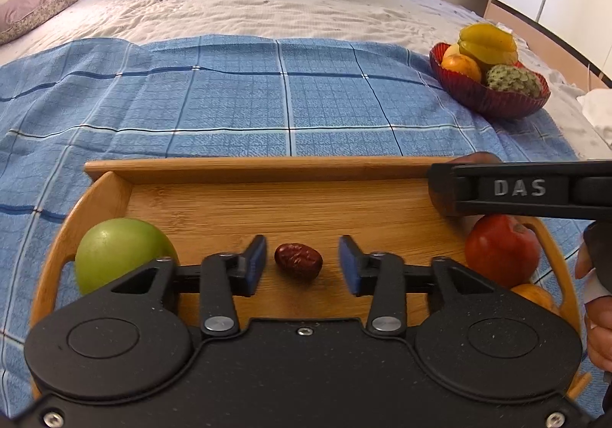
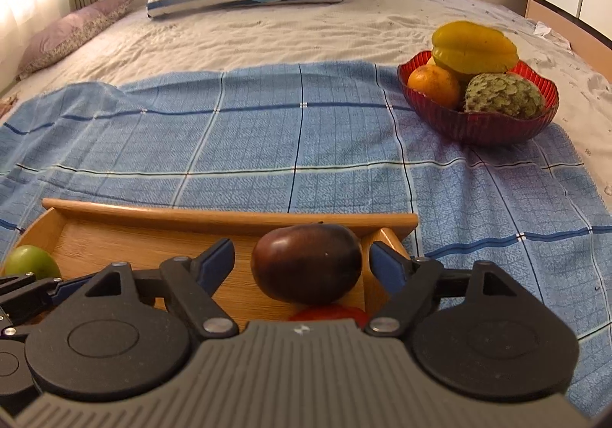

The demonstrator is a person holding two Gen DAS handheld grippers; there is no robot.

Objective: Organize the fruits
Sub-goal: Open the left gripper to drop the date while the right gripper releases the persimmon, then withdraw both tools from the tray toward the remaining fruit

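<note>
Blue checked cloth (image 2: 267, 137) over bed (image 2: 306, 26)

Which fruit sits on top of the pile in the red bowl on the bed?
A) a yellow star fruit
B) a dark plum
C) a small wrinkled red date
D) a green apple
A: the yellow star fruit rests highest in the red bowl, above an orange and a scaly green fruit.

Black left gripper (image 1: 302, 263), blue-padded fingers (image 1: 255, 264), silver screws, grey-ribbed right gripper (image 2: 302, 267)
</note>
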